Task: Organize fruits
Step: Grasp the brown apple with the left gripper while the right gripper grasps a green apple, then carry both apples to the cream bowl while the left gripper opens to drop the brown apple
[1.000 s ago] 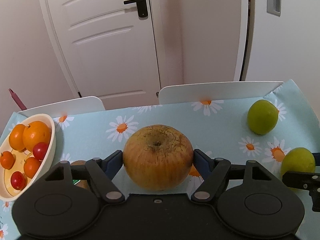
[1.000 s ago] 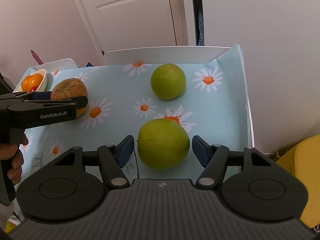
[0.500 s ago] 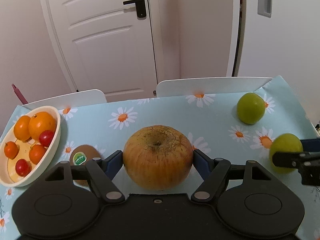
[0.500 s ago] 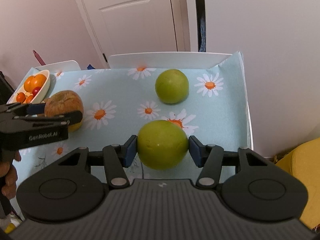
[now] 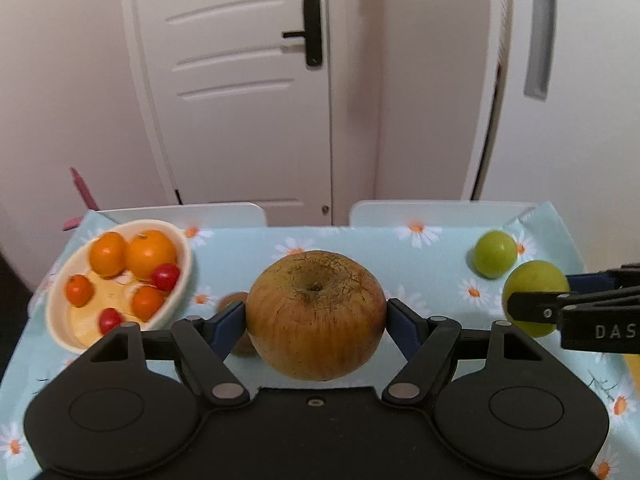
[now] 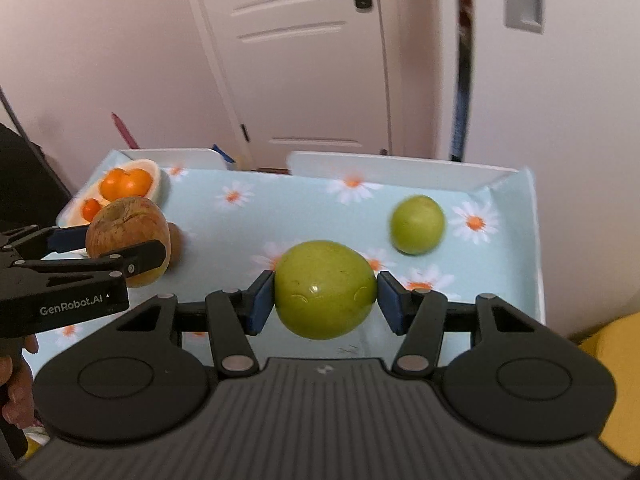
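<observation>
L hand-held gripper (image 5: pixel 316 316) clamps brown apple (image 5: pixel 315 314) | R hand-held gripper (image 6: pixel 325 292) clamps green apple (image 6: pixel 325 289) | both off worktop (image 6: pixel 304 204)

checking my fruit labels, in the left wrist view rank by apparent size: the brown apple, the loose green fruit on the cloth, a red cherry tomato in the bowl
1. brown apple, though nearest the camera
2. loose green fruit
3. red cherry tomato

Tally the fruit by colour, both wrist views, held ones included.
Green: 2 (one in the right gripper, one on the table)
Brown: 2 (apple in the left gripper, kiwi behind it)
Orange, in the bowl: 4
Red, in the bowl: 2
Total: 10
</observation>
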### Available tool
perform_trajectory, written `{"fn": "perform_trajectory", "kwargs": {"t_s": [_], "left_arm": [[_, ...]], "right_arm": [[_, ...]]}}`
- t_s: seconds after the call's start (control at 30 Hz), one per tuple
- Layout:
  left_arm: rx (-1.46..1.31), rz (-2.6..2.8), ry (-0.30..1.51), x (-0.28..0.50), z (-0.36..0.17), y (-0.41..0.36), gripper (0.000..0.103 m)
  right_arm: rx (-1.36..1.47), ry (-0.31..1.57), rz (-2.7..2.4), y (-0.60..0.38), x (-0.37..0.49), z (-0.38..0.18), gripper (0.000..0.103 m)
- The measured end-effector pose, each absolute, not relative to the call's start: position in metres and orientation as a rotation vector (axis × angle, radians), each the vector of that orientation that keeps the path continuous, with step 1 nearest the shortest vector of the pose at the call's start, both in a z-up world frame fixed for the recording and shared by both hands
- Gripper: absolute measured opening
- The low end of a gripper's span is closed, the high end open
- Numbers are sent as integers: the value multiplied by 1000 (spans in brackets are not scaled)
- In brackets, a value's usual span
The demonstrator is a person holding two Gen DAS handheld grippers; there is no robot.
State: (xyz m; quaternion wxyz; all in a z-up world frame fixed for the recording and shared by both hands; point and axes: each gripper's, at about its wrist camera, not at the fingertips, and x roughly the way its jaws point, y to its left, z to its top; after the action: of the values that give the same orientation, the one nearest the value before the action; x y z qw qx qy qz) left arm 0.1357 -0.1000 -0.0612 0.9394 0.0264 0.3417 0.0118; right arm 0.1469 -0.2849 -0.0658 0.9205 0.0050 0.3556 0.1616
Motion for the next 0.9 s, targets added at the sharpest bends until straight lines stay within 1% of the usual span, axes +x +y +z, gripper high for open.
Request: {"fn": "perform_trajectory", "kwargs": {"t_s": [0.2, 0.4, 0.63, 0.9], "left_arm": [[40, 67, 650, 118, -32, -64, 79], [41, 102, 631, 106, -14, -18, 79], [50, 129, 644, 105, -10, 40, 79], [68, 115, 679, 119, -23, 96, 79]], "right_arm": [[10, 699, 380, -246, 139, -40, 70], [9, 682, 414, -199, 136, -23, 70], [3, 680, 446, -139, 140, -16, 70], [-1, 693, 444, -79, 152, -21, 70]]}}
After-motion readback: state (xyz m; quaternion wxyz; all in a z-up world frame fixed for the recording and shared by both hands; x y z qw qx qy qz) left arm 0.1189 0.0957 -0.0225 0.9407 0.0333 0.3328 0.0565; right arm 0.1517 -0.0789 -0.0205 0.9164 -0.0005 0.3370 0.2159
